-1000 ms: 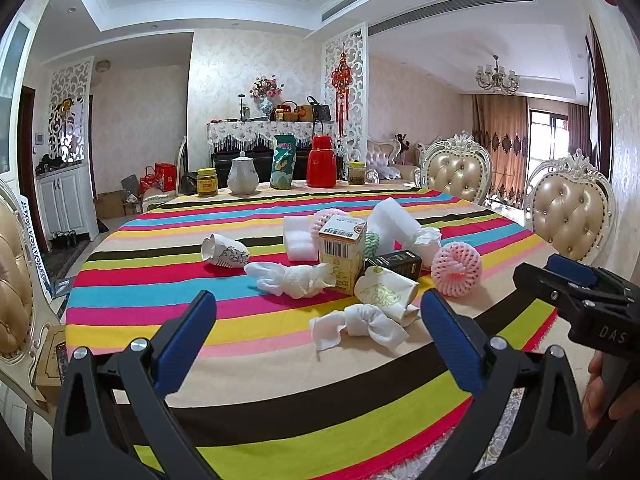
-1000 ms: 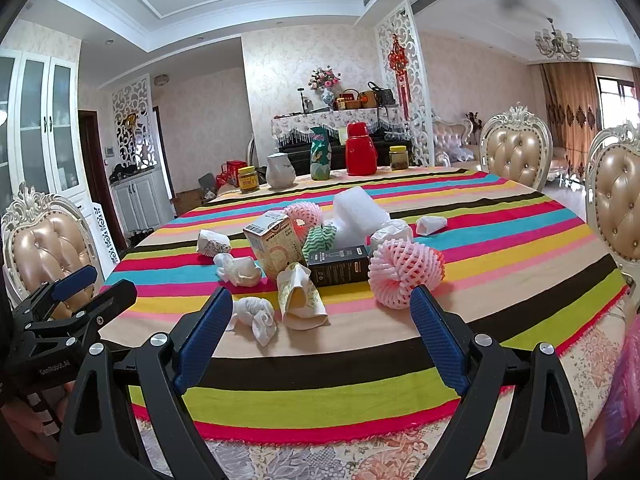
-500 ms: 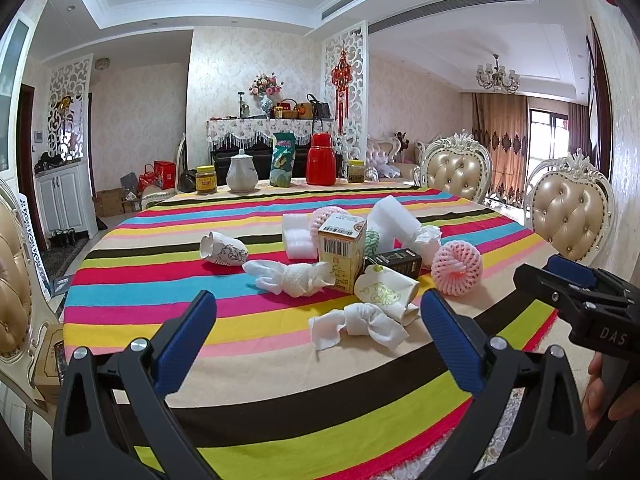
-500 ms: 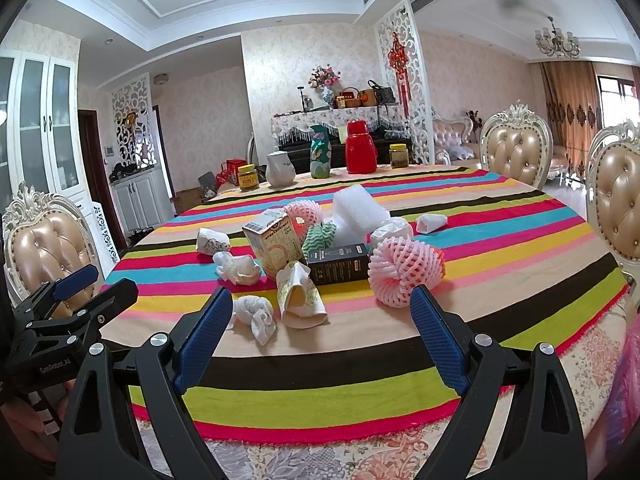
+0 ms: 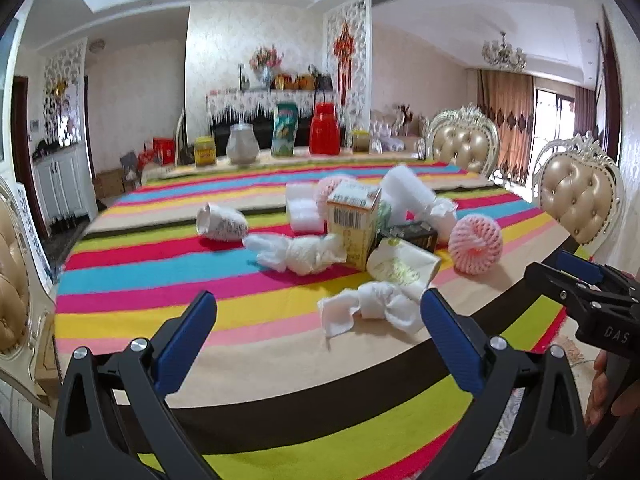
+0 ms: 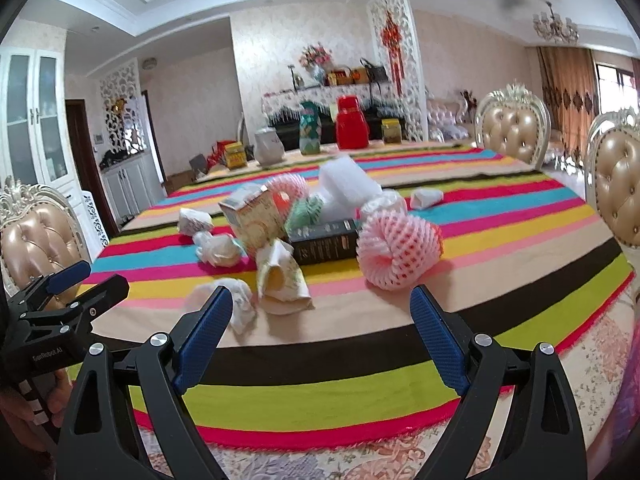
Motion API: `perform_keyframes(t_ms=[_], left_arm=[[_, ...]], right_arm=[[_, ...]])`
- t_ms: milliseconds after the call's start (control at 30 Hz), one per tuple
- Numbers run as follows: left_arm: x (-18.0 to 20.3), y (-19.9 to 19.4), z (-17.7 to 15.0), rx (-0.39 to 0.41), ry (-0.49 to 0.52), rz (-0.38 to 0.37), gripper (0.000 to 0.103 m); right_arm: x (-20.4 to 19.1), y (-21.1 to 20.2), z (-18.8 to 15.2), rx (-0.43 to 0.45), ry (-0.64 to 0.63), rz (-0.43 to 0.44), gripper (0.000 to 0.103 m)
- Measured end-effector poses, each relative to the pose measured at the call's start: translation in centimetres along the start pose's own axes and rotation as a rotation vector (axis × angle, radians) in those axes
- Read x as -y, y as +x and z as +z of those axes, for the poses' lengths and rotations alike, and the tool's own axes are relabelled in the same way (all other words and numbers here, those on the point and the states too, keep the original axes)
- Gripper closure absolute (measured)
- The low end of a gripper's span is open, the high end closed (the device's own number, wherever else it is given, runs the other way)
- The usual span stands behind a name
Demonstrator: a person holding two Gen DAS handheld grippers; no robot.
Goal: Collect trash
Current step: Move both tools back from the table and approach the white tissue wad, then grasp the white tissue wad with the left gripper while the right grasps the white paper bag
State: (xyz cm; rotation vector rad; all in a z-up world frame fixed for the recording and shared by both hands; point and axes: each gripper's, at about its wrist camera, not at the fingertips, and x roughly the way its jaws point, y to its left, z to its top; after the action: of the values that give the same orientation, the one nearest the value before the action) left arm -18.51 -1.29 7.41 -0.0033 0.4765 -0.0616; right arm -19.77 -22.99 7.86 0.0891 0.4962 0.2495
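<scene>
1. Plainly, collecting has not begun: all the trash lies in a loose cluster on the striped tablecloth (image 5: 160, 256), and no bin or bag is in view.
2. Left gripper (image 5: 318, 326) hovers over the near table edge, jaws spread wide and empty; right gripper (image 6: 320, 320) likewise, jaws wide apart with nothing between them.
3. Nearest the left gripper lies a twisted white tissue (image 5: 374, 308), just beyond its right finger; behind it a crumpled paper cup (image 5: 400, 266), an upright yellow carton (image 5: 352, 222) and a black box (image 5: 412, 234).
4. Nearest the right gripper sit the pink foam fruit net (image 6: 396, 248) and the crumpled cup, with the white tissue beside its left finger.
5. Judging by this, the step in hand is the approach and choice of a first piece.
6. Next move likely calls for reaching forward and down, bracketing one soft piece, then closing gently without dragging the cloth.
</scene>
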Motion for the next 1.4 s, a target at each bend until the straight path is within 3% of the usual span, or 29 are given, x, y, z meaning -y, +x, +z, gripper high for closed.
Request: perform_keyframes(t_ms=[167,567,767,833,867,967,1133,1400], left_arm=[[-0.3,4.1,0.3,-0.141,-0.009,-0.007,0.004],[2.8,11.7,1.6,-0.297,0.084,-0.009,0.005],[3.8,15.0,1.4,-0.388,0.111,-0.011,0.015],[3.9,16.0,1.1,-0.430,0.106,-0.053,0.024],[3.8,16.1,1.1,-0.437,0.103,-0.075,0.036],[3.4,15.9,1.2,-0.435,0.083,-0.155,0.076],[1.1,14.8,1.2,-0.386,0.061,-0.147,0.080],[-4.2,12.7,1.9,-0.303,0.011,-0.051,0.080]], right_arm=[[0.9,1.8,0.3,-0.040,-0.020,-0.033,0.018],[2.9,4.6,2.5,-0.068,-0.008,-0.014,0.021],[3.1,5.9,2.8,-0.102,-0.014,0.003,0.025],[2.9,6.5,2.9,-0.115,-0.014,0.016,0.027],[2.7,6.8,3.0,-0.121,-0.017,0.022,0.028],[1.5,7.7,3.1,-0.139,-0.034,0.052,0.032],[-1.0,9.0,3.3,-0.161,-0.071,0.103,0.039],[-4.9,12.3,2.8,-0.237,-0.117,0.131,0.042]])
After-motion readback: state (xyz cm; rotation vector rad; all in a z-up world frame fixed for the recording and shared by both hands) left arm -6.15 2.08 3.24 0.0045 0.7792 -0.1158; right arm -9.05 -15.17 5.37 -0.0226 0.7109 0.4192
